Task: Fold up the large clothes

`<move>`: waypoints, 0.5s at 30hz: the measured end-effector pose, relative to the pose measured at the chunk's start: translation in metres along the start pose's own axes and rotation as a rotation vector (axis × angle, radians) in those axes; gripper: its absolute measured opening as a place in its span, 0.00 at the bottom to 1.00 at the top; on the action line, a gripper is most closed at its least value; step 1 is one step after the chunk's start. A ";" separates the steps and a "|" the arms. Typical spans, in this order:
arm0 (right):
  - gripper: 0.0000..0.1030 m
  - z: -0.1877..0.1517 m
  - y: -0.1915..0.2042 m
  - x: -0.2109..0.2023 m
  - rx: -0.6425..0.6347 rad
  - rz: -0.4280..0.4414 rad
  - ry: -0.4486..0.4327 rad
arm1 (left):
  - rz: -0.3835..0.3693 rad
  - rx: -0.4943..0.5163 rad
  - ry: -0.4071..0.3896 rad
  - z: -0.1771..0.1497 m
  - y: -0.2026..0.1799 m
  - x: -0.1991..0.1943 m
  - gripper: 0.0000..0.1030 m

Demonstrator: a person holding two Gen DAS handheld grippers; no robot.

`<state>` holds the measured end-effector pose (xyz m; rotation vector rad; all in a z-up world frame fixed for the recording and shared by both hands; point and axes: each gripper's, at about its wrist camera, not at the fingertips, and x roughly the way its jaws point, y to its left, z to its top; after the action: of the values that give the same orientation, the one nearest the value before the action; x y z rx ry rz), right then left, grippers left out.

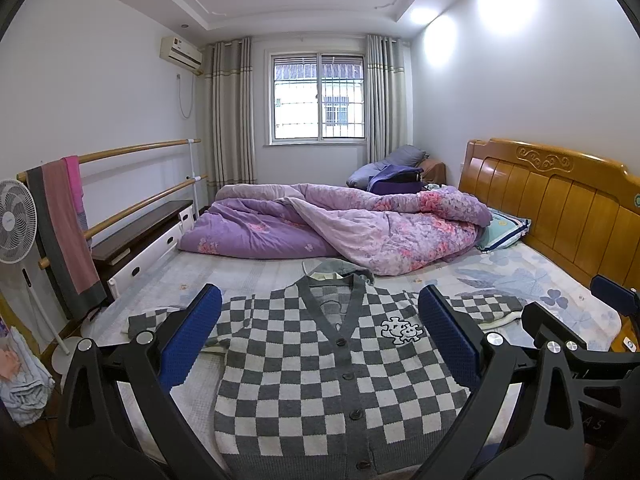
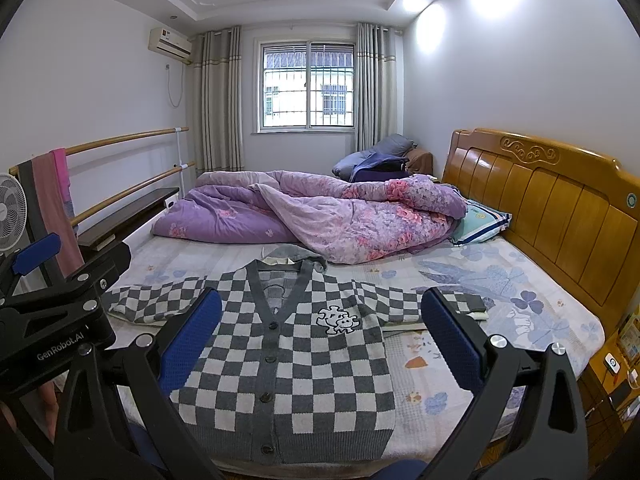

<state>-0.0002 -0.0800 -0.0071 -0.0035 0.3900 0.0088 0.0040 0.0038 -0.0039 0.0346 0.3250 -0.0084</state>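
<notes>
One bed (image 1: 520, 280) fills the room, w/ one wooden headboard (image 1: 560, 208) on your right side and one purple quilt (image 1: 340, 228) heaped across the far half. One checked cardigan (image 1: 320, 360), grey and off-white, lies flat and face up on the near half, buttoned, hem toward you, collar toward the quilt, both sleeves spread out sideways on the sheet. One pillow (image 1: 504, 228) shows betw. quilt and headboard.

Two grippers, both held above the near edge of the bed. Your left gripper (image 1: 320, 344) has its blue pads spread wide, nothing betw. them; the cardigan's body shows through the gap. Your right gripper (image 2: 322, 340) is likewise fully spread and empty, not touching cloth.

Step in hand, as judged: the start of the fold. Garment is laid out, no fold made yet, so approx. none of the task is done.

Next move calls for: pick one sleeve (image 2: 420, 300) or a shoulder edge per gripper, come down so one pad slides under the knit, pinch a single layer only, then carry it across the chest. Knit is soft and will sag, so lift both ends level.

Count: 2 sleeves; 5 buttons (image 2: 264, 397) visible in the right-wrist view; 1 cartoon patch (image 2: 338, 320) on the chest; 1 standing fan (image 1: 16, 224) at far left.
</notes>
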 end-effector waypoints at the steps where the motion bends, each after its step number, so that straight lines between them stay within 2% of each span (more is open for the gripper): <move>1: 0.93 0.000 0.000 0.000 0.000 0.001 -0.001 | -0.001 0.001 0.000 0.000 0.000 0.000 0.95; 15: 0.93 0.000 0.003 0.000 0.003 0.002 0.004 | -0.003 -0.002 -0.002 -0.001 0.004 0.003 0.95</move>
<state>0.0001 -0.0773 -0.0076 0.0003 0.3937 0.0098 0.0065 0.0074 -0.0058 0.0320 0.3231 -0.0108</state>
